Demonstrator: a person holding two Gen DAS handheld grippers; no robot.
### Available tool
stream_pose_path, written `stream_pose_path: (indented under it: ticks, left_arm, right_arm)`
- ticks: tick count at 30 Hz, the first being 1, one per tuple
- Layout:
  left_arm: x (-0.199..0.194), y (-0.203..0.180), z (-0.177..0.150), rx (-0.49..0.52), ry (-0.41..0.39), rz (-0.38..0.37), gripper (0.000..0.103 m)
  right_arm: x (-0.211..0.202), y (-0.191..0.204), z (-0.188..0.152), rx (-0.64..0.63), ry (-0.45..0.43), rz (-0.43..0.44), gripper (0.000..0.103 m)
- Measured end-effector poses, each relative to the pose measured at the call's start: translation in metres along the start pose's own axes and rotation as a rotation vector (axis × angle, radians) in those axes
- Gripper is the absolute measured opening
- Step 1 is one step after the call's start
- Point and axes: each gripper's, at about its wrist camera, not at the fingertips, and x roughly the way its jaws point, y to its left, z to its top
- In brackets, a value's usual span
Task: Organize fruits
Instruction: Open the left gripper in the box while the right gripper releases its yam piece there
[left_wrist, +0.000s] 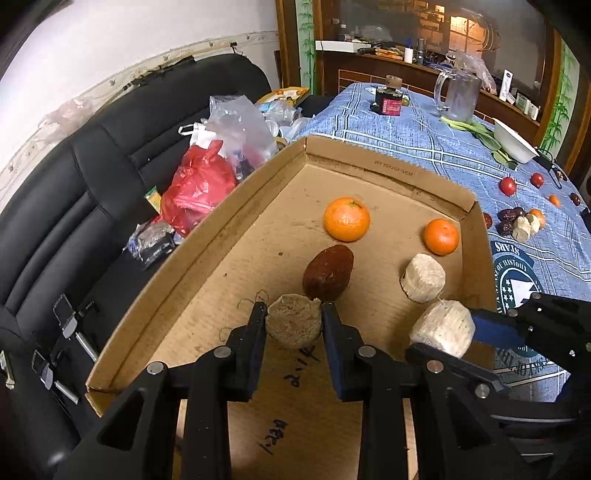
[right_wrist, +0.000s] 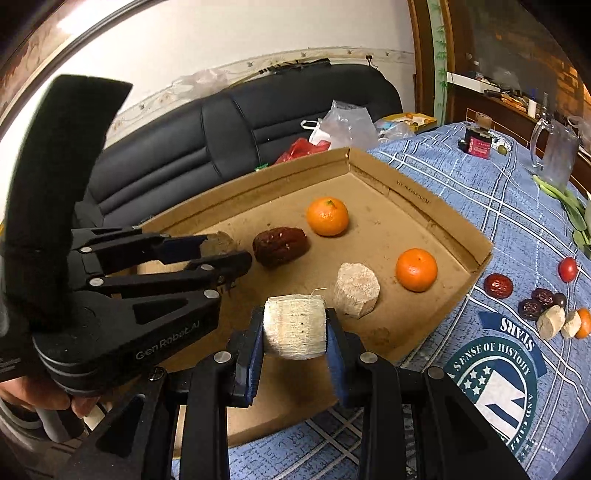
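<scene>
A shallow cardboard tray (left_wrist: 207, 236) (right_wrist: 476, 236) lies on the blue cloth. In it are two oranges (left_wrist: 346, 219) (left_wrist: 441, 236), a large dark red date (left_wrist: 328, 273) (right_wrist: 279, 246) and a pale fibrous stub (left_wrist: 423, 272) (right_wrist: 356, 290). My left gripper (left_wrist: 294, 314) is shut on a brownish fibrous stub (left_wrist: 293, 320) low over the tray floor, just in front of the date; it also shows in the right wrist view (right_wrist: 221, 251). My right gripper (right_wrist: 295, 328) is shut on a white fibrous stub (right_wrist: 295, 326) (left_wrist: 443, 328) above the tray's near right part.
Loose on the cloth right of the tray lie red tomatoes (left_wrist: 508, 185) (right_wrist: 567, 268), dark dates (right_wrist: 498, 285), small stubs (right_wrist: 551, 322) and a small orange. A glass pitcher (left_wrist: 458, 96), a dark jar (left_wrist: 390, 100) and a white bowl (left_wrist: 515, 142) stand farther back. A black sofa (left_wrist: 74, 221) with plastic bags (left_wrist: 207, 188) is left.
</scene>
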Motion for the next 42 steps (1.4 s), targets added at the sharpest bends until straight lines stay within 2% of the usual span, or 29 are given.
stream_pose_path:
  ticks: [5, 7, 8, 9, 10, 11, 12, 13, 17, 22, 25, 28, 42]
  left_arm:
    - [0.005, -0.002, -0.002, -0.017, 0.016, 0.010, 0.030]
    - [0.003, -0.002, -0.001, -0.028, 0.011, 0.014, 0.043]
    - [0.002, -0.001, -0.001, -0.036, 0.007, 0.008, 0.058]
    - [0.000, -0.001, 0.000, -0.043, -0.001, -0.003, 0.067]
    - [-0.001, -0.001, 0.000, -0.045, -0.011, -0.003, 0.069]
    - [-0.002, -0.001, 0.000, -0.042, -0.017, 0.004, 0.071]
    - [-0.003, -0.002, 0.000, -0.040, -0.022, 0.010, 0.072]
    - [-0.004, -0.003, 0.000, -0.042, -0.022, 0.010, 0.073]
    - [-0.008, -0.006, 0.002, -0.050, -0.031, 0.000, 0.075]
    - [-0.026, -0.013, 0.007, -0.045, -0.093, 0.018, 0.085]
    - [-0.037, -0.023, 0.010, -0.039, -0.130, 0.013, 0.088]
    - [-0.046, -0.037, 0.013, -0.015, -0.156, 0.002, 0.088]
    - [-0.051, -0.127, 0.021, 0.079, -0.148, -0.197, 0.088]
  right_arm:
    - [0.008, 0.002, -0.004, -0.017, 0.025, -0.010, 0.034]
    - [0.009, 0.001, -0.005, -0.012, 0.019, -0.009, 0.035]
    - [0.009, 0.000, -0.005, -0.009, 0.019, -0.004, 0.035]
    - [0.008, -0.001, -0.005, -0.003, 0.016, 0.006, 0.037]
    - [0.007, -0.002, -0.005, 0.001, 0.014, 0.012, 0.041]
    - [0.006, -0.003, -0.004, 0.004, 0.011, 0.014, 0.045]
    - [0.002, -0.003, -0.004, 0.006, 0.005, 0.010, 0.055]
    - [0.000, -0.003, -0.004, 0.003, 0.001, 0.006, 0.060]
    - [-0.012, -0.005, -0.006, 0.000, -0.017, -0.004, 0.060]
    - [-0.038, -0.013, -0.009, 0.024, -0.065, -0.020, 0.061]
    - [-0.057, -0.022, -0.010, 0.039, -0.106, -0.048, 0.069]
    - [-0.075, -0.039, -0.013, 0.070, -0.142, -0.082, 0.070]
    - [-0.142, -0.139, -0.062, 0.235, -0.188, -0.296, 0.074]
